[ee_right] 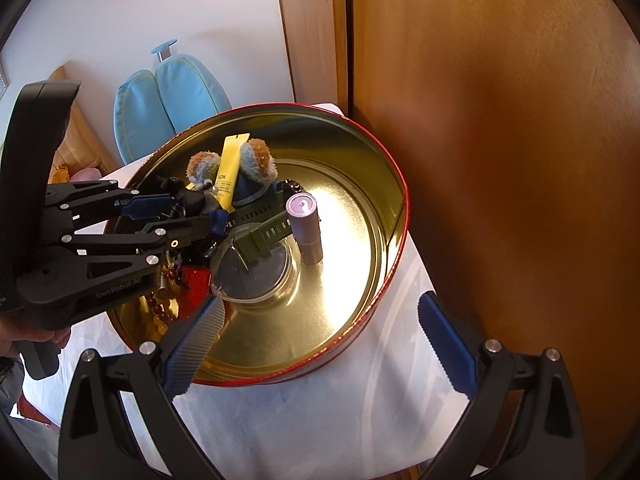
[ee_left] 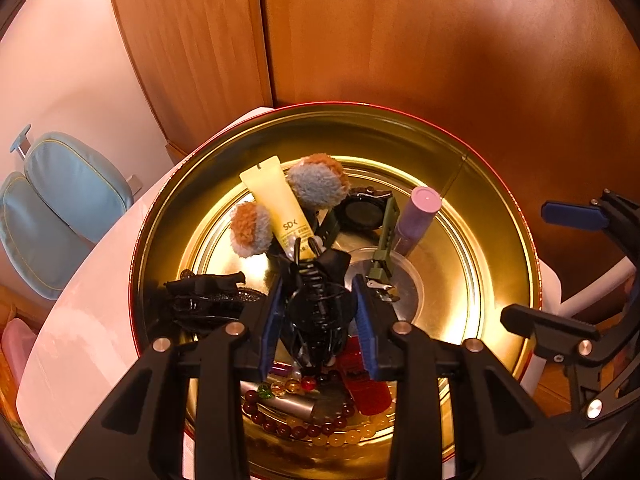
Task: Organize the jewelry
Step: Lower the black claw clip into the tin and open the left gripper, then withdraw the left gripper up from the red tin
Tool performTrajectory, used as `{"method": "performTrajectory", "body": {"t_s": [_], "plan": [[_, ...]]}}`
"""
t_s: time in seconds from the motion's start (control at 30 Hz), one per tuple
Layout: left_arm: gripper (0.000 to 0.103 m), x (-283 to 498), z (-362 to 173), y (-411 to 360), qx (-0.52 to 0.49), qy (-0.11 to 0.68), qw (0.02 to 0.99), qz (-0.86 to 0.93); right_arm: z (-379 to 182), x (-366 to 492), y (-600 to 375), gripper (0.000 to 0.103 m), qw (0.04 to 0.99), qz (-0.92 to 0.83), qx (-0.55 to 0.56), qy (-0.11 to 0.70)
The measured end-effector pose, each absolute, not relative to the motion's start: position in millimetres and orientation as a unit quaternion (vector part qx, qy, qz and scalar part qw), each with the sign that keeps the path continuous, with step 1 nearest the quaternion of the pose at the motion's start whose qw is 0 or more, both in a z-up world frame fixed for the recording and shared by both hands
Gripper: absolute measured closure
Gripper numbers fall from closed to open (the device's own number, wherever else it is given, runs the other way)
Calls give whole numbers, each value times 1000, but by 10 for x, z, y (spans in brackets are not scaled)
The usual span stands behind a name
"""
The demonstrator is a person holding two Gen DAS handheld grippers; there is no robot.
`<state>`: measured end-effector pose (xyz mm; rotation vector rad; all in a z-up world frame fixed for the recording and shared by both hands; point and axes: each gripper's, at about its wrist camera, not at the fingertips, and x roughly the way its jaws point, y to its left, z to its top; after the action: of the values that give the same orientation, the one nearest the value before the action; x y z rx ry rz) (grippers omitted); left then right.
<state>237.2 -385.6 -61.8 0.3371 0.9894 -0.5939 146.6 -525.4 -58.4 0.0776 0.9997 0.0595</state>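
Left wrist view: your left gripper (ee_left: 318, 316) has its blue pads closed partway onto a black hair claw (ee_left: 316, 312), which sits right between them with both pads against it, just above the clutter at the near side of the tin (ee_left: 500, 216). Right under it there's a bead bracelet (ee_left: 304, 428) in dark red and amber, plus a red thing (ee_left: 366, 380) I can't make out. Left of the claw is another black hair piece (ee_left: 208, 296). Further in, a yellow tube (ee_left: 280, 204) leans between two fuzzy pom-poms (ee_left: 318, 180), and to the right an olive watch (ee_left: 380, 236) drapes over a clear round lid (ee_left: 404, 280), with a purple bottle (ee_left: 416, 216) standing just beside it.

The tin itself is gold inside with a red rim, sitting on a white cloth (ee_right: 340, 400).

Your right gripper (ee_right: 320, 344) is spread wide with nothing in it, its left finger over the tin's near rim and the right one over the cloth. Blue chair (ee_right: 168, 100) far left, wood panel (ee_right: 500, 120) on the right.
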Motion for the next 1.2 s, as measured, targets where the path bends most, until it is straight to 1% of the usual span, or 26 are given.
{"method": "performTrajectory", "body": {"t_s": [0.07,0.13,0.27,0.33,0.37,0.4,0.43,0.83,0.87,0.9,0.93,1.03,1.2], "plan": [[68,2380,-618,-3869,159,465,825,-280,-584,1463,-5254,5,877,28,37,479],[57,2363,-608,-3878,160,462,826,-280,-582,1462,-5258,5,877,30,38,478],[47,2343,-576,-3881,165,457,828,-278,-574,1461,-5263,5,878,31,40,477],[34,2337,-557,-3877,161,457,829,-280,-565,1456,-5262,5,878,32,41,476],[31,2329,-540,-3861,159,456,829,-280,-558,1449,-5264,5,878,32,41,476],[24,2322,-523,-3844,159,455,832,-276,-545,1438,-5267,5,878,33,42,475],[22,2308,-501,-3814,159,450,837,-268,-535,1429,-5271,5,879,34,43,474],[22,1948,-322,-3342,104,444,863,-217,-439,1229,-5258,5,884,72,49,460],[20,1912,-321,-3347,105,444,863,-218,-428,1206,-5248,5,884,76,47,458],[15,1862,-321,-3352,106,445,862,-218,-416,1184,-5240,5,885,80,44,457],[13,1802,-314,-3352,107,443,863,-219,-403,1159,-5232,5,886,83,41,455],[9,1651,-301,-3349,103,438,865,-221,-379,1086,-5200,5,887,93,26,451],[7,1488,-169,-3227,85,426,878,-201,-331,951,-5096,5,895,103,0,434]]}}
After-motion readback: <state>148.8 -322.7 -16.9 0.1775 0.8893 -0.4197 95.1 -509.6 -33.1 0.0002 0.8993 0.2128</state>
